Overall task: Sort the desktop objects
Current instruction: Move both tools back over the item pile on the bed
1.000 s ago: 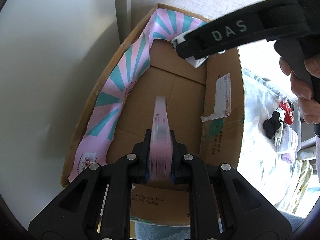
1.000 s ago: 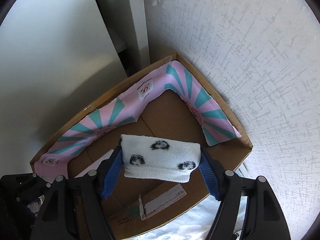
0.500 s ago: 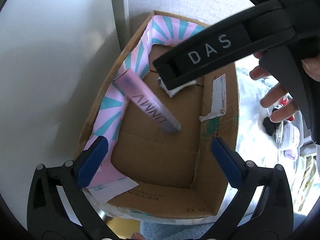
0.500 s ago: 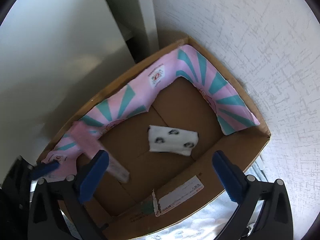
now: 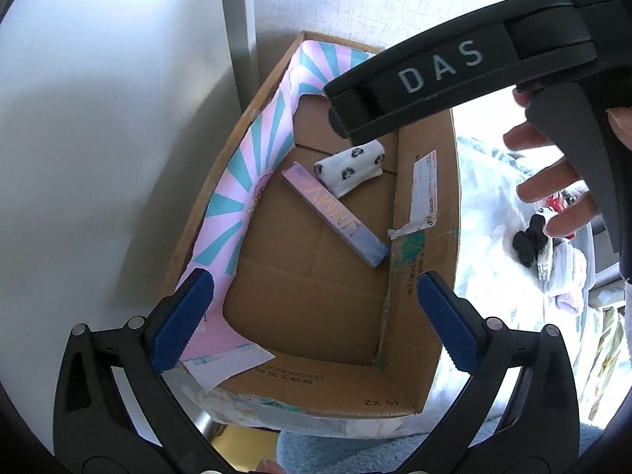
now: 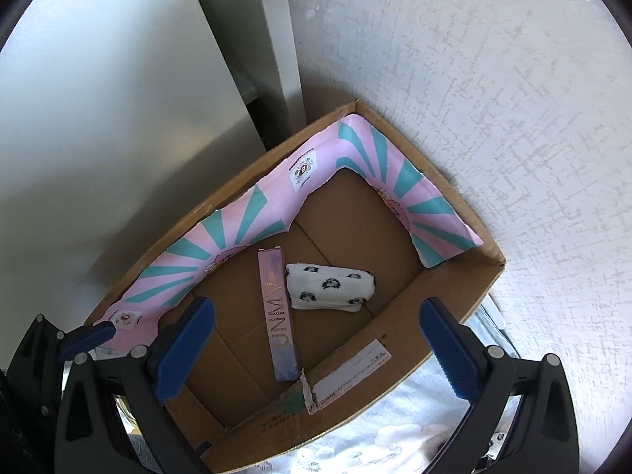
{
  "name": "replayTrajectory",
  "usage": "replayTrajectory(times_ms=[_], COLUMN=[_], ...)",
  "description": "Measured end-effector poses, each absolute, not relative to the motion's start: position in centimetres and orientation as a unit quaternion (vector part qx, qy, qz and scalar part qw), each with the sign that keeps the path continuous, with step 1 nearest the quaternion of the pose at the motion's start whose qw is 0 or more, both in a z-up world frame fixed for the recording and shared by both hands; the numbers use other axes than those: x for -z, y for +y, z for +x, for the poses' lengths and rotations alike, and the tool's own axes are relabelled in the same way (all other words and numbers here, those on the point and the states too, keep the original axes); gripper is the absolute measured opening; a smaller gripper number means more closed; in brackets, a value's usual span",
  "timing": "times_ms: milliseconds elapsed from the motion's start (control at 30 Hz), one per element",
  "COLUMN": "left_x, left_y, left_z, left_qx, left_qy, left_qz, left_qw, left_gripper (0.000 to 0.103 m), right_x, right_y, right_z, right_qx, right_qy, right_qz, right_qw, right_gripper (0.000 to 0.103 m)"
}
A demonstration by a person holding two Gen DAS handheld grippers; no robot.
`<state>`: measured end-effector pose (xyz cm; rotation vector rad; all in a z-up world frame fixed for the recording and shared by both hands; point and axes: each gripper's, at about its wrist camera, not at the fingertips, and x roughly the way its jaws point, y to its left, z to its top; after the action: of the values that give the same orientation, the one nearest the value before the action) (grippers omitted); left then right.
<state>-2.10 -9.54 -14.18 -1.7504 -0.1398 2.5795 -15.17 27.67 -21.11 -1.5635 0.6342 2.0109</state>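
Cardboard box (image 6: 442, 312) now has both the UNNY carton (image 6: 279, 316) and rolled sock (image 6: 330, 286) lying inside, touching, and your left gripper (image 5: 312, 318) and right gripper (image 6: 316, 343) hang wide open and empty, so grab more.

Sock (image 6: 330, 286) beside carton (image 6: 278, 320), in box (image 6: 454, 304)

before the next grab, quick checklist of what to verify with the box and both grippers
1. Left gripper empty, jaws wide: ok.
2. Right gripper empty, jaws wide: ok.
3. Pink box lying flat on the floor of the cardboard box: ok.
4. Rolled sock inside the cardboard box, beside the pink box; whether they touch: cannot tell.
5. Next items, the black and red objects on the bedding outside: visible but partly behind the hand, graspable: cannot tell.
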Motion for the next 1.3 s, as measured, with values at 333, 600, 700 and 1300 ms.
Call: replayTrajectory(times_ms=[333,600,700,1300], left_x=[13.1,10.9,10.2,5.1], left_y=[-9.3,-9.4,-8.8,1.1], left_z=[-1.9,-1.6,-2.0,-4.1], left_qx=[-0.826,-0.840,-0.844,-0.871], left_qy=[-0.033,-0.024,-0.021,0.011], left_qz=[-0.562,-0.542,-0.536,-0.472], left_qw=[0.012,0.014,0.021,0.135], left_gripper=[0.103,0.103,0.103,0.103], right_x=[16.7,15.1,14.8,11.3], right_y=[27.1,26.8,26.5,23.5], right_z=[-12.8,-7.5,-5.5,9.3], right_qx=[-0.760,-0.757,-0.749,-0.715], right_qy=[0.252,0.276,0.286,0.292], right_qz=[-0.542,-0.523,-0.525,-0.486], right_qw=[0.254,0.278,0.285,0.408], right_gripper=[0.103,0.103,0.103,0.103])
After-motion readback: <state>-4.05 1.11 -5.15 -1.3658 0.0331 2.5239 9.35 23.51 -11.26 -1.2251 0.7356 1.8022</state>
